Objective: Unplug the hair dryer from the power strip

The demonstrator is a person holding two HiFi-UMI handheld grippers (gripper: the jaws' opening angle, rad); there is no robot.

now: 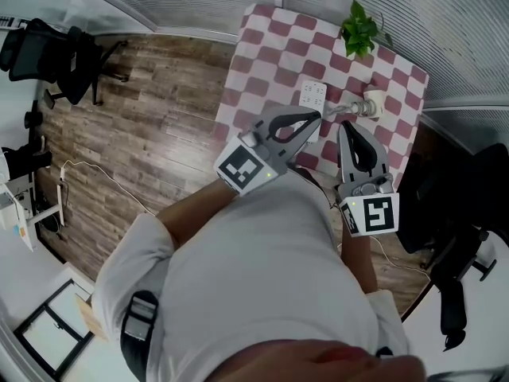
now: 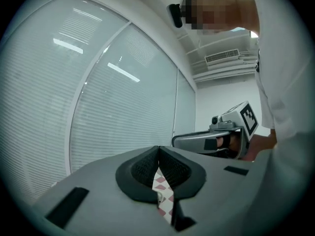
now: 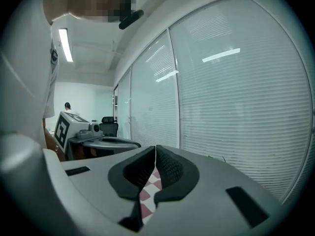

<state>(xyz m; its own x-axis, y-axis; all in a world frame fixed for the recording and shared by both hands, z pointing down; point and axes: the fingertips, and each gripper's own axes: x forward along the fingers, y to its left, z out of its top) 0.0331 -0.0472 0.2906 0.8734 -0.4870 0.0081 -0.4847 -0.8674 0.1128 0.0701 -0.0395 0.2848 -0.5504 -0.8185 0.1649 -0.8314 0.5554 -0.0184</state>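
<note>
Hair dryer (image 1: 367, 104) is in neither gripper: your left gripper (image 1: 317, 116) and right gripper (image 1: 347, 125) both show jaws pressed together on nothing, raised before your chest. Beyond their tips, right of frame centre, the dryer lies just right of the power strip (image 1: 312, 94); plug seating is unreadable. This fits approach or withdrawal after the pull, so confirm the plug's state first. Dryer and strip rest on a checked tablecloth (image 1: 270, 46) with a potted plant (image 1: 359, 29) at the top; wood floor (image 1: 151, 126) and window blinds (image 1: 445, 22) surround it
</note>
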